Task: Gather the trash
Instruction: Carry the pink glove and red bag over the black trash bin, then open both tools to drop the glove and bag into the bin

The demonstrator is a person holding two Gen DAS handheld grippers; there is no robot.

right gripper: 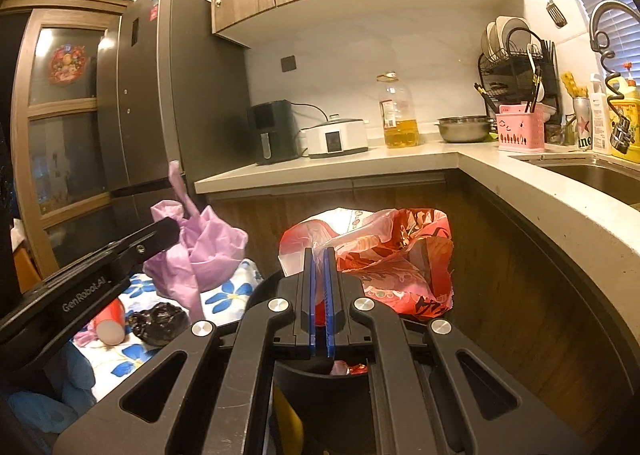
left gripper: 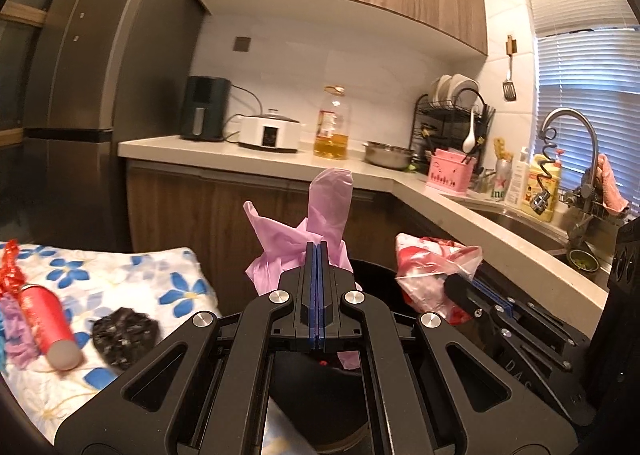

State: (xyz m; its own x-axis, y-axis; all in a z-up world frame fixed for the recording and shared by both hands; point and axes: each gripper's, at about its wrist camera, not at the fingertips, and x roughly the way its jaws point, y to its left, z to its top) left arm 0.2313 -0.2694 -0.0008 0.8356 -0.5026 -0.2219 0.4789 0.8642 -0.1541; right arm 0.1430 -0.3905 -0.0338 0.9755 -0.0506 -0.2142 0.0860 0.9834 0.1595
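Left gripper: its jaws are closing fully on a crumpled pink plastic bag; the film is pinched between the blue pads and is standing up above the fingertips.

Right gripper: its jaws are clamping a red-and-white printed plastic bag; a thin fold is passing between the pads, and the bulk of the bag is hanging forward and to the right of the fingertips.

Black bin: its dark rim is showing directly below and just ahead of both sets of fingertips. Judged from both wrist views, the opening is lying beneath the two held bags.

Deciding relation: both bags are sitting above the bin mouth, so the coming move is judged to be a release straight down, not a further reach. Neither gripper is clearly the nearer; the two are working side by side, near each other, with the right one just to the right of the left.

Remaining trash: a black crumpled bag and a red cylindrical container are lying on the floral cloth, to the left of and below the left gripper, well apart from the right.

Risk: the light film is likely to be clinging to the pads on release.
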